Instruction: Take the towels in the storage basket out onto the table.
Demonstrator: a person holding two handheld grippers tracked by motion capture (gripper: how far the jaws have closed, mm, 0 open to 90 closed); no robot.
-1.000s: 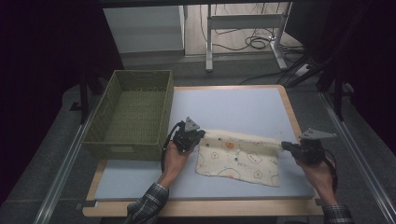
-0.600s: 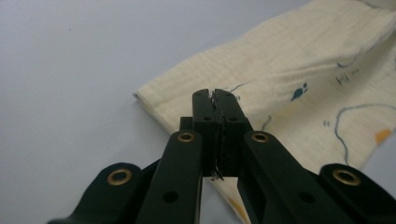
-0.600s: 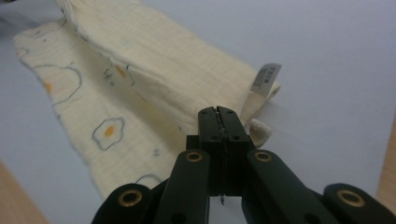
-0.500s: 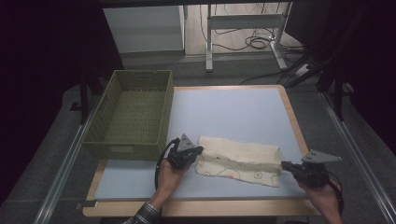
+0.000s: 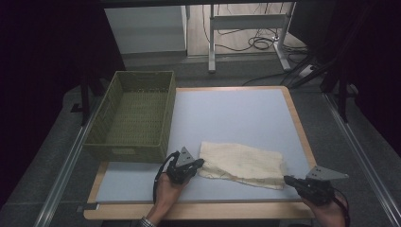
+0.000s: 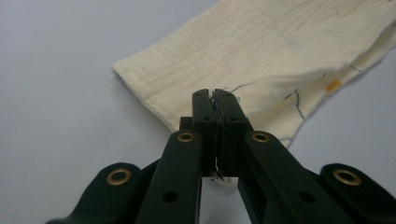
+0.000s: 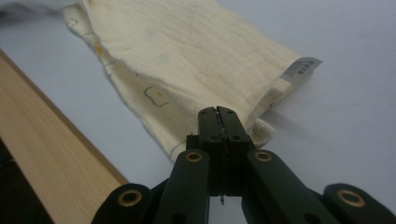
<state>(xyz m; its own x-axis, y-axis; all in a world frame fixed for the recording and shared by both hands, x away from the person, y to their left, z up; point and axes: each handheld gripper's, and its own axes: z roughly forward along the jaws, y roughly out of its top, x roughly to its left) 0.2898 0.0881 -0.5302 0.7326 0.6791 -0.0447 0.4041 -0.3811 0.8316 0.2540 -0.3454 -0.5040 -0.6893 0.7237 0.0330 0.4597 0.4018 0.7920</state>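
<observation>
High view showed the folded cream cloth (image 5: 242,165) lying near the table's (image 5: 236,113) front edge, long axis running left to right between the two grippers. Left gripper (image 5: 197,165) pinched its left corner and right gripper (image 5: 287,179) its right corner (jaws clamped on fabric), green basket (image 5: 135,113) lying beyond the left one.

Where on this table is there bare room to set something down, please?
The widest free patch is the pale blue tabletop between the green woven basket and the table's right wooden edge, behind the cream folded cloth. A narrower strip lies in front of the basket. It is crowded along the near edge, where both tongs pinch the cloth's corners.
</observation>
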